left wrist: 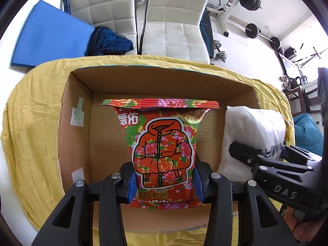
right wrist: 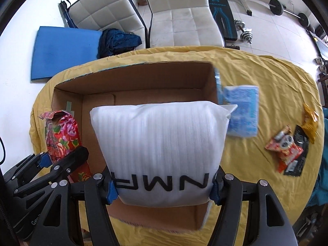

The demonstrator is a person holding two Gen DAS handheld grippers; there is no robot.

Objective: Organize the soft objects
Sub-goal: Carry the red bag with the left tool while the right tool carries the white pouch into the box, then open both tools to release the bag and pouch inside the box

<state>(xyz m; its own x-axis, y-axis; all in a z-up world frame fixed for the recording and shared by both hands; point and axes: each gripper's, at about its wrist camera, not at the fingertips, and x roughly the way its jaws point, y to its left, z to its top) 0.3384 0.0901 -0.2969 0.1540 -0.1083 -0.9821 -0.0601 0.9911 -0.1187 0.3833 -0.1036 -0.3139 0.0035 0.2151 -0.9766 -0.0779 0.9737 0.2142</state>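
My left gripper (left wrist: 165,186) is shut on a red floral packet (left wrist: 162,141) and holds it above the open cardboard box (left wrist: 75,143). My right gripper (right wrist: 164,186) is shut on a white foam-wrapped pack (right wrist: 162,143) with black letters, held over the same box (right wrist: 143,78). The white pack also shows in the left wrist view (left wrist: 252,131), to the right of the packet, with the right gripper (left wrist: 264,160) on it. The floral packet shows in the right wrist view (right wrist: 61,135) at the left, in the left gripper (right wrist: 59,160).
The box sits on a table with a yellow cloth (right wrist: 256,71). A blue tissue pack (right wrist: 242,110) lies right of the box. Several small snack packets (right wrist: 287,151) lie at the far right. Two white chairs (right wrist: 180,14), a blue mat (right wrist: 63,49) and weights stand beyond the table.
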